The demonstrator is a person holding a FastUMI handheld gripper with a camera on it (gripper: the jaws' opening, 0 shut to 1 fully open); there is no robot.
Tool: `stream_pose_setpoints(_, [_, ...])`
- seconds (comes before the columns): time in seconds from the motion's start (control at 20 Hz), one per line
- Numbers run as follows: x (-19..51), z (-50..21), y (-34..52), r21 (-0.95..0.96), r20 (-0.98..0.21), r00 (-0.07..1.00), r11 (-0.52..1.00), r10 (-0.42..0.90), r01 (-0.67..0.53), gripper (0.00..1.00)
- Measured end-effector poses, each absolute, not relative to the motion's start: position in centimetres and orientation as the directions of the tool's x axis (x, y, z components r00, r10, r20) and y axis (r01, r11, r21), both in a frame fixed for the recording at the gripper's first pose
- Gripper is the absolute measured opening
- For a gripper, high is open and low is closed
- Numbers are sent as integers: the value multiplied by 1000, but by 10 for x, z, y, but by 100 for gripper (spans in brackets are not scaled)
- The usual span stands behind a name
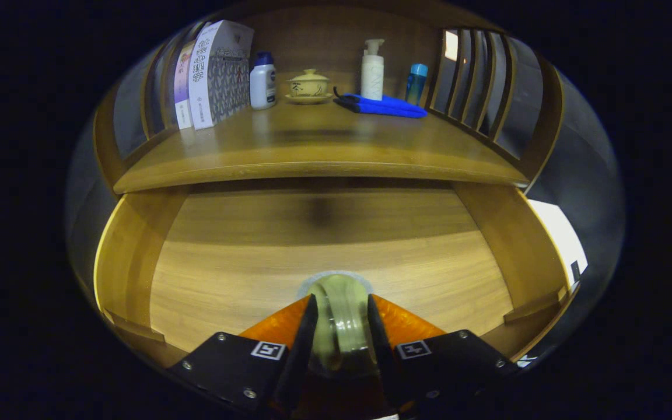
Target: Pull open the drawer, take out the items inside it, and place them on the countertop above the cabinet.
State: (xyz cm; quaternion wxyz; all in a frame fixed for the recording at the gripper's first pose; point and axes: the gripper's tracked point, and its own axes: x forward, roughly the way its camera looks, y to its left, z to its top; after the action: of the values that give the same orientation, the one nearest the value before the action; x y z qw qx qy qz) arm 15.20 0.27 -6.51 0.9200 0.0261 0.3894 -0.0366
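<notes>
Beneath the wooden countertop (324,157), the open drawer (336,256) spreads its bare floor beyond the fingers. On the countertop stand books (213,73), a folded blue cloth (382,106), a white pump bottle (372,70) and a lidded teacup (308,86). The gripper (340,315) is clenched on a clear bottle (339,318), both fingers pressing its sides, above the drawer's front.
</notes>
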Motion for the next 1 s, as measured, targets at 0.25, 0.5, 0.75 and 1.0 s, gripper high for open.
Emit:
stream_pose_setpoints(0.25, [150,-60,5,36,-706,707,996,-33,83,26])
stream_pose_setpoints(0.5, [146,-37,3,96,-643,765,988,-29,118,20])
stream_pose_setpoints(0.75, [143,-13,-6,81,-590,805,989,-51,122,20])
stream_pose_setpoints(1.0, [149,13,-9,82,-536,842,990,-54,116,20])
